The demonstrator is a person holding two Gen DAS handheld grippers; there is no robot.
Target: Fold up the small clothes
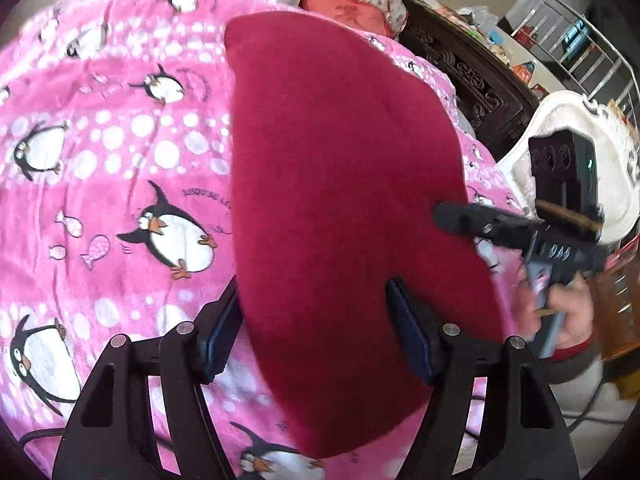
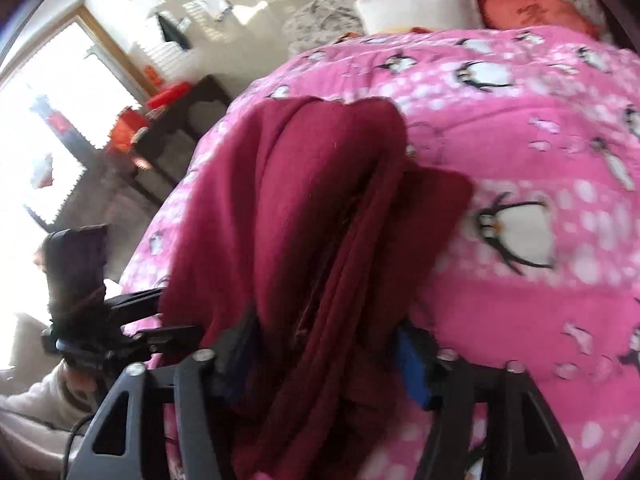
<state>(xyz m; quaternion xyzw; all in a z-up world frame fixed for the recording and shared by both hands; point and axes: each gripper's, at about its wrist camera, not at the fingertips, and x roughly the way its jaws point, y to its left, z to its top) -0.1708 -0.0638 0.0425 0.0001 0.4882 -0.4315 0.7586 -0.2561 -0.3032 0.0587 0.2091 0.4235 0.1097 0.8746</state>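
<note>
A dark red knit garment point(image 1: 344, 184) lies folded lengthwise on the pink penguin blanket point(image 1: 120, 160). My left gripper point(image 1: 312, 328) is open, its jaws wide apart over the garment's near end, one blue pad point(image 1: 412, 336) resting on the cloth. In the left wrist view my right gripper point(image 1: 440, 216) comes in from the right at the garment's right edge. In the right wrist view my right gripper point(image 2: 324, 344) has the bunched red garment point(image 2: 304, 208) between its jaws, which stand fairly wide; the pads are partly hidden by cloth. The left gripper point(image 2: 132, 304) shows at the left.
A white pillow point(image 2: 420, 10) and a red cushion point(image 2: 532, 4) lie at the bed's head. A dark carved wooden bench point(image 1: 472, 68) and a white chair point(image 1: 576, 152) stand right of the bed. A window point(image 2: 48, 120) is at the far left.
</note>
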